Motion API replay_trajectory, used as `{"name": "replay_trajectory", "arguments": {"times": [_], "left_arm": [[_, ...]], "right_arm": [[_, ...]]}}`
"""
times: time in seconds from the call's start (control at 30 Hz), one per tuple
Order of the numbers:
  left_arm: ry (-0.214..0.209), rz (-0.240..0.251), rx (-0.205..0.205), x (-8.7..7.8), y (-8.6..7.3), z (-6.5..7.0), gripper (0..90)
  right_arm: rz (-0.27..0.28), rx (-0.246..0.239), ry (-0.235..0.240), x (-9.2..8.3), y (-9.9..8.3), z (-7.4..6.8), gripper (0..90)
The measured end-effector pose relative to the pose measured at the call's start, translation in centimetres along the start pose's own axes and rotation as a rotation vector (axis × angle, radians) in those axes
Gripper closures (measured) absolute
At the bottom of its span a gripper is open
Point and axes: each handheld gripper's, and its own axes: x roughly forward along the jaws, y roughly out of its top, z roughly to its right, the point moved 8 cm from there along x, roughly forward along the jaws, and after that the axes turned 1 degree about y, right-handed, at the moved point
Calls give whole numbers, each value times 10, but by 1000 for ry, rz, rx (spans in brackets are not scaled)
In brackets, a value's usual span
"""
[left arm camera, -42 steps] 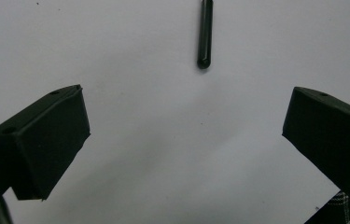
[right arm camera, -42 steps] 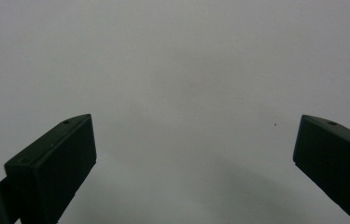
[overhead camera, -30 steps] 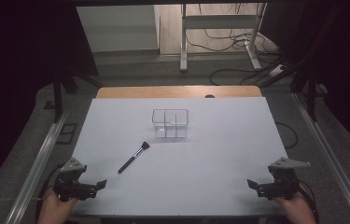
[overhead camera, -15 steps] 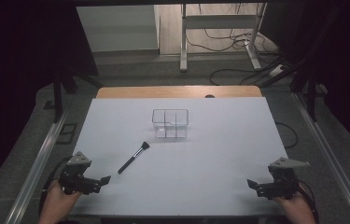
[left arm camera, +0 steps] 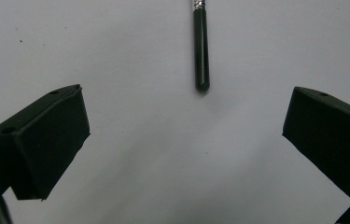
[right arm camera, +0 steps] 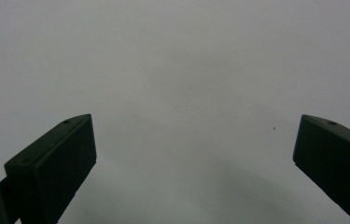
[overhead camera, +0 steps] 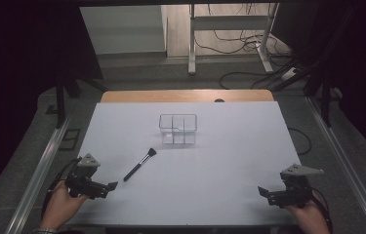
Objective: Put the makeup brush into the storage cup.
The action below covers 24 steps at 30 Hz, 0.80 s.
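Left gripper (overhead camera: 106, 186), jaws spread, has edged toward the brush (overhead camera: 140, 165) at its 1 o'clock; pickup looks imminent. Right gripper (overhead camera: 264, 192) idle, jaws spread.

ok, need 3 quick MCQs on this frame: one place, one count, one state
1. Where does the brush lie?
A. inside the organiser
B. on the table, between the left claw and the organiser
C. beside the right claw

2. How many claws hold something?
A. none
B. one
C. two

3. The left claw is:
A. open, brush handle ahead of it
B. shut on the brush
C. inside the organiser

Answers:
1 B, it lies on the white table, short of the clear organiser.
2 A, the right claw is open too.
3 A, jaws apart around bare table.
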Motion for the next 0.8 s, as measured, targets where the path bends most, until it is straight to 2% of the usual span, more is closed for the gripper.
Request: {"name": "replay_trajectory", "arguments": {"times": [0.3,0.57,0.8], "left_arm": [[2,-28,16,3,8,-5,8],[-3,-41,23,5,16,-9,9],[-10,-62,49,10,24,-9,7]], "right_arm": [[8,2,1,-1,1,0,0],[36,12,3,-2,5,0,0],[20,8,-2,-1,3,0,0]]}}
